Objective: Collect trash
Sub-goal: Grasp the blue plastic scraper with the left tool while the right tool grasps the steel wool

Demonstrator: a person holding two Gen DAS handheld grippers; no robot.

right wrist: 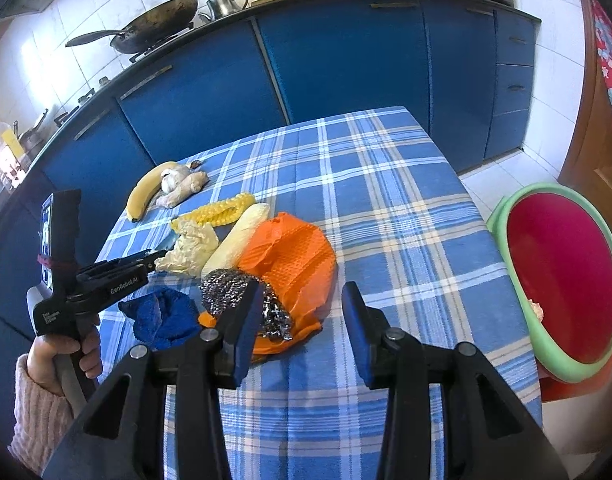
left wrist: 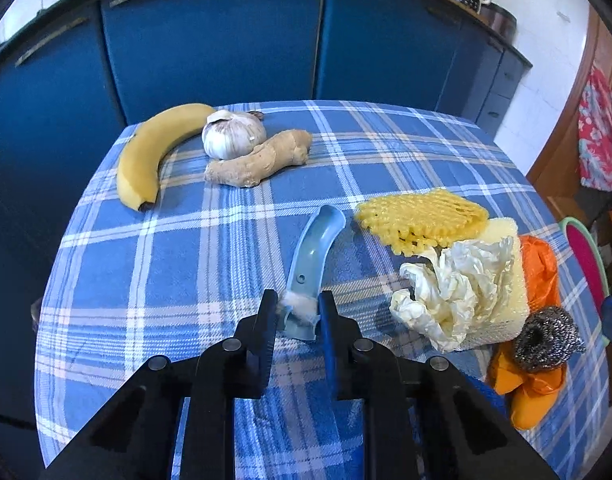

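The left tool (left wrist: pixel 298 312) pinches the near end of a blue plastic handle (left wrist: pixel 311 256), fluff stuck on; it looks light and stiff. The right tool (right wrist: pixel 302 312) gapes empty above the table (right wrist: pixel 385 208).

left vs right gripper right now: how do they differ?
Grip: the left gripper is shut on the light blue plastic piece with a white fluff tuft; the right gripper holds nothing.
Jaws: the left's are pinched close, the right's stand apart.
Place: the left is down at the checked tablecloth; the right hangs near the steel scourer and orange bag.
Shared: both are black with blue pads, tilted downward.
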